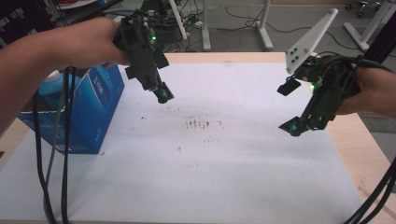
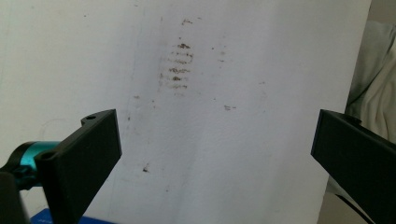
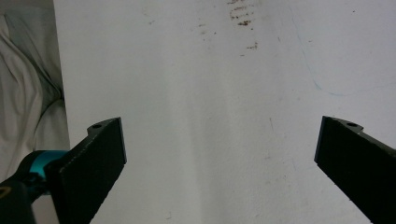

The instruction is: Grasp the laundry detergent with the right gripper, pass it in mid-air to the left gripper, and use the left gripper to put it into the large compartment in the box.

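Covering the tabletop [image 1: 345,140] is one white sheet [image 1: 224,177], marked by one patch of brown smudges [image 1: 201,124] near its centre. One blue box [image 1: 88,109] stands at the sheet's 9 o'clock edge in the high view; the left gripper view catches merely a blue sliver [image 2: 70,219] of it. Two tools hover: the left hand-held gripper [image 1: 161,95], jaws wide, at 3 o'clock of the box; the right hand-held gripper [image 1: 294,127], jaws wide, well apart from it.
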### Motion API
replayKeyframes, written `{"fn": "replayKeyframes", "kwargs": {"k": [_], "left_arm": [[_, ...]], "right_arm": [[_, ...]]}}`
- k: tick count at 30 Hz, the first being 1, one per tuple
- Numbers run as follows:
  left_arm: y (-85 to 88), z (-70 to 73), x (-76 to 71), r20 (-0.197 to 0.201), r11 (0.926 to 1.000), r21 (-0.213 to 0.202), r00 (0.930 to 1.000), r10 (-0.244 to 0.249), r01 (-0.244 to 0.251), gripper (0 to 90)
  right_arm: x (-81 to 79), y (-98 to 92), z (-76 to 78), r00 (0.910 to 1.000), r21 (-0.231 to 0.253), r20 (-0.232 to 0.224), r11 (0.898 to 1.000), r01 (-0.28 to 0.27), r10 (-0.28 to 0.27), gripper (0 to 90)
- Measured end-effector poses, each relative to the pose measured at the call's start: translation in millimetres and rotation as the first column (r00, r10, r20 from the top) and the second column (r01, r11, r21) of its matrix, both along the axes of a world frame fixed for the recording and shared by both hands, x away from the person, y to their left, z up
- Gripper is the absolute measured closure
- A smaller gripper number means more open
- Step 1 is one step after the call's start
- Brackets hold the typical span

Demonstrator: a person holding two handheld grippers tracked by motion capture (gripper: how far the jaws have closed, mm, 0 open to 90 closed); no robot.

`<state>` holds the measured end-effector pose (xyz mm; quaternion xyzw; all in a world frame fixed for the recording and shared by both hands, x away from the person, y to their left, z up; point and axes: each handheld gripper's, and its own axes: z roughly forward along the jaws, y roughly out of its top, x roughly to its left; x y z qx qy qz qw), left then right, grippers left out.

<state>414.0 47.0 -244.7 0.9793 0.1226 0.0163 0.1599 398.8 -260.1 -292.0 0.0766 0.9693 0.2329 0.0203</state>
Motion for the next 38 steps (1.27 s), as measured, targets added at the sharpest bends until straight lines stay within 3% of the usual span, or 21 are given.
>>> {"fn": "replayKeyframes", "kwargs": {"k": [10, 38], "left_arm": [[-7.6, -17.7, -1.2, -0.025, 0.9997, 0.009, 0.9995, -0.020, 0.021, 1.6], [-7.7, -31.9, 1.9, -0.052, 0.9998, -0.001, 0.9985, -0.018, 0.018, 1.6]], "right_arm": [[-0.8, 2.2, -0.9, 1.0000, -0.007, -0.002, 1.000, 0.002, -0.002, 1.3], [-0.2, 0.8, -8.9, 0.9999, 0.009, -0.007, 1.000, 0.008, -0.008, 1.3]]}}
